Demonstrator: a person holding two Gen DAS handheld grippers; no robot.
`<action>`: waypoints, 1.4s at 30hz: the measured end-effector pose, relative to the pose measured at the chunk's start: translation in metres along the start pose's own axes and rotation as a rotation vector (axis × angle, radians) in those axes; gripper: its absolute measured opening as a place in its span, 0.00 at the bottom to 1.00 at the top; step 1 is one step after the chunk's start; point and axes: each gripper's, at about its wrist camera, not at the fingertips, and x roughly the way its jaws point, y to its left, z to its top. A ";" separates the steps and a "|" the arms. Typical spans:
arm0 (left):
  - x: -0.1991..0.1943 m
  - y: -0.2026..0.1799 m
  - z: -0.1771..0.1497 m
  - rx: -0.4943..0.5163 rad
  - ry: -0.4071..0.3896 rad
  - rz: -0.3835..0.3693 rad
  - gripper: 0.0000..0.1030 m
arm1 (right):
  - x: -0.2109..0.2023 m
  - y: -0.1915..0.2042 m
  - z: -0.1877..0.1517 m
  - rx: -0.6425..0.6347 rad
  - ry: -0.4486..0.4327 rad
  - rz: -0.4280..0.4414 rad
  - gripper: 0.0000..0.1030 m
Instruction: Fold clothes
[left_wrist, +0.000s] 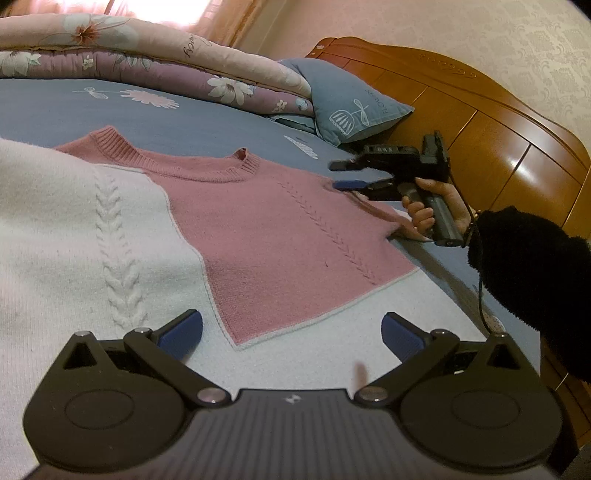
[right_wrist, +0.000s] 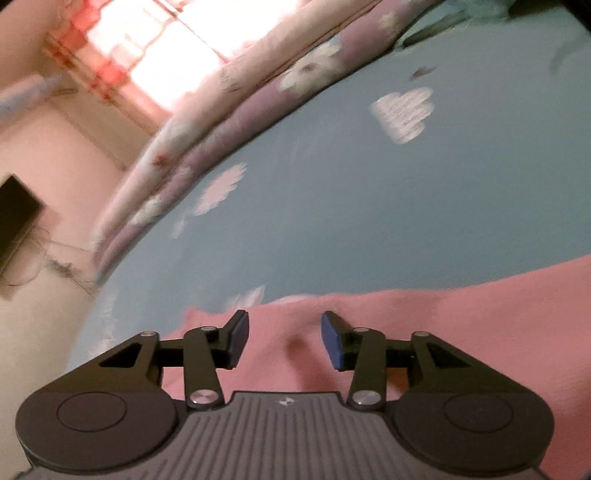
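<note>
Sweater (left_wrist: 258, 229), pink and white, lies flat on your bed (left_wrist: 207, 122). Your left gripper (left_wrist: 291, 334) hovers at its 6 o'clock hem, jaws apart; your right gripper (left_wrist: 341, 175), at 3 o'clock, jaws apart, empty.

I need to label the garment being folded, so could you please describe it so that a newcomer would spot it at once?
On the blue bedsheet, in front of the wooden headboard, lies a knit sweater spread flat. Unlike the floral quilt and blue pillow behind it, it is pink on top and white below, with a ribbed collar.
</note>
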 end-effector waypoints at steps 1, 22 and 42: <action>0.000 0.000 0.000 0.000 0.000 0.000 0.99 | -0.004 -0.008 0.002 0.025 0.008 0.001 0.60; 0.000 -0.001 0.001 0.001 0.000 0.002 0.99 | -0.120 0.030 -0.082 0.151 -0.062 -0.048 0.69; 0.000 -0.001 0.001 0.002 0.000 0.003 0.99 | -0.130 0.026 -0.098 0.134 -0.152 -0.312 0.43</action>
